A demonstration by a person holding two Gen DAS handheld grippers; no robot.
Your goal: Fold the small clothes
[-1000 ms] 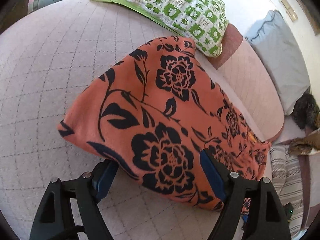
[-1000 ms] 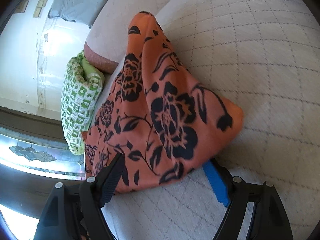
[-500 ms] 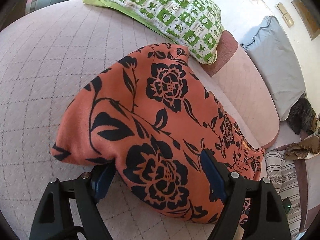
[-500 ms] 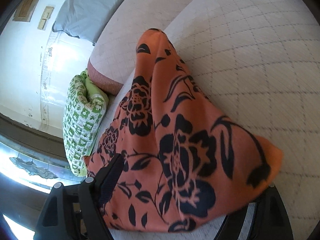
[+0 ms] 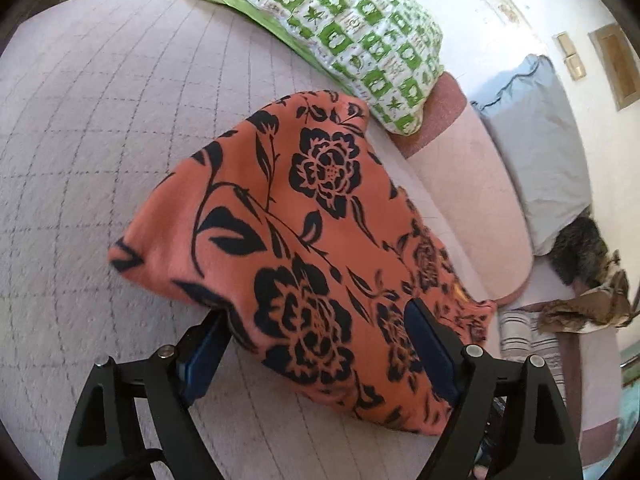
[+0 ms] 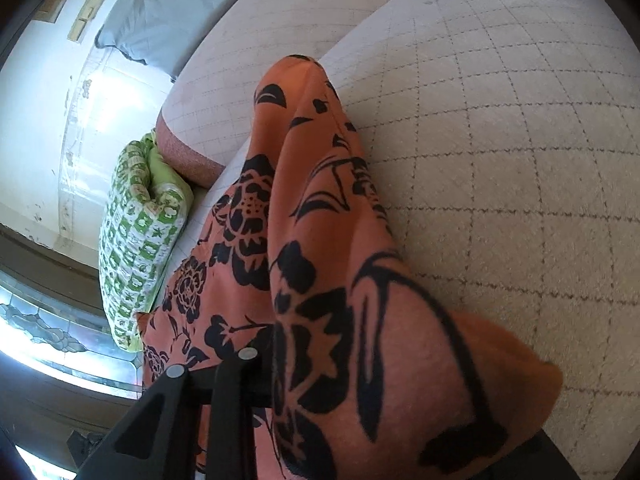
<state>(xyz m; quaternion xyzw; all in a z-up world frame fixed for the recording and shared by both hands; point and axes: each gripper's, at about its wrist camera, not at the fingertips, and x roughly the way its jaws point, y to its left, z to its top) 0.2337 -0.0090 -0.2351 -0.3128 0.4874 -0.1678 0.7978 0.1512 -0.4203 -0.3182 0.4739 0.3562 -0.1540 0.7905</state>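
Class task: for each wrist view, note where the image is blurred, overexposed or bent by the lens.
Left wrist view: quilt lines on the bed bow outward; slight smear. Right wrist view: the cloth nearest the lens is soft, the window and wall blow out white.

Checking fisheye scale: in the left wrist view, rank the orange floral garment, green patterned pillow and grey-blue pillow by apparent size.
1. Orange floral garment, though nearness to the camera inflates it.
2. Green patterned pillow.
3. Grey-blue pillow, close to the green one.

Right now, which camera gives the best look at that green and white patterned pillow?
The left wrist view: the green patterned pillow lies broad across the top, its leaf squares clear. The right wrist view shows it only end-on at the left edge, squeezed beside the orange floral cloth.
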